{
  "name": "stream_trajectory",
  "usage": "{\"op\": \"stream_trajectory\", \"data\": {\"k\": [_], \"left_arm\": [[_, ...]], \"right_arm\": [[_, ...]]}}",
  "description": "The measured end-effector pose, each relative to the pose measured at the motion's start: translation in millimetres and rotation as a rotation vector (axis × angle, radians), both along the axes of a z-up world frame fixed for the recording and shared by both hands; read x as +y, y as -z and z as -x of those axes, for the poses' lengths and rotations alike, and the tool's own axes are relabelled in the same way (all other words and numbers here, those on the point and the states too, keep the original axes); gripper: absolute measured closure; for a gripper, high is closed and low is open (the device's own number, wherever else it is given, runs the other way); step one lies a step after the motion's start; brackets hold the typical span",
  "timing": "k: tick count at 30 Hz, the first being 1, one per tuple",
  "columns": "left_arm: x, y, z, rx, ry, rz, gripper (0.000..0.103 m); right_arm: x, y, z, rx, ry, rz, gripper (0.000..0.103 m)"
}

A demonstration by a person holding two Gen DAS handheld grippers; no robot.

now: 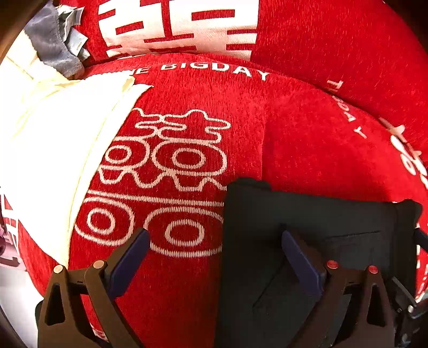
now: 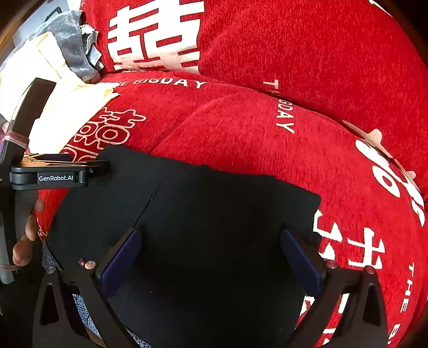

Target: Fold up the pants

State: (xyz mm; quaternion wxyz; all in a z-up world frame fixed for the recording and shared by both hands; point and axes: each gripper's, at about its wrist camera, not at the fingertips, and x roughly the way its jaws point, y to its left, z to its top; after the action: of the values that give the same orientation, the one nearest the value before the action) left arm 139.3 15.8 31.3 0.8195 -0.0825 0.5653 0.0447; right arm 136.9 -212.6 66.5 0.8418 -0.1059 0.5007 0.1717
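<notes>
Black pants (image 2: pixel 214 208) lie folded into a flat rectangle on a red sofa seat (image 2: pixel 240 128). In the left wrist view the pants (image 1: pixel 307 222) sit at lower right. My left gripper (image 1: pixel 215 241) is open, hovering over the pants' left edge, its right finger (image 1: pixel 299 254) above the fabric. It also shows in the right wrist view (image 2: pixel 53 176) at the left, beside the pants' far left corner. My right gripper (image 2: pixel 211 241) is open and empty, just above the middle of the pants.
A cream folded garment (image 1: pixel 53 150) lies on the seat to the left. Grey cloth (image 1: pixel 50 37) is bunched in the back left corner. Red cushions with white lettering (image 1: pixel 187 24) form the backrest. The seat's right part (image 2: pixel 361 187) shows only cover.
</notes>
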Motion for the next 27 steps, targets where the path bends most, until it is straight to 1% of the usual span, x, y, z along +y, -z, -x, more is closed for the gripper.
{"op": "stream_trajectory", "data": {"k": [2,5,9,12,14,17,19,23,25,27], "left_arm": [[2,-11,12,-0.017,0.008,0.032,0.004],[-3,-25,31,-0.053,0.026,0.031,0.004],[-11,-37,51,-0.073,0.036,0.032,0.004],[-19,-43,64,-0.077,0.057,0.036,0.004],[-24,-47,72,-0.087,0.061,0.032,0.004],[-28,-51,84,-0.105,0.051,0.042,0.004],[-28,-53,90,-0.115,0.037,0.027,0.004],[-31,-52,101,-0.101,0.045,-0.005,0.004],[-33,-50,106,-0.094,0.050,0.004,0.004],[-36,-47,110,-0.081,0.053,-0.011,0.004]], "right_arm": [[0,-7,6,0.006,0.031,0.002,0.000],[-3,-24,24,-0.020,0.070,-0.028,0.000],[-4,-39,48,-0.053,0.147,0.023,0.000],[-7,-38,58,0.001,0.206,0.045,0.000],[-7,-37,64,0.006,0.234,0.073,0.000],[-4,-36,72,0.002,0.248,0.117,0.000],[-2,-35,78,0.010,0.256,0.121,0.000],[-1,-28,85,0.037,0.267,0.123,0.000],[-1,-25,87,0.049,0.272,0.114,0.000],[-4,-22,89,0.062,0.289,0.112,0.000]]}}
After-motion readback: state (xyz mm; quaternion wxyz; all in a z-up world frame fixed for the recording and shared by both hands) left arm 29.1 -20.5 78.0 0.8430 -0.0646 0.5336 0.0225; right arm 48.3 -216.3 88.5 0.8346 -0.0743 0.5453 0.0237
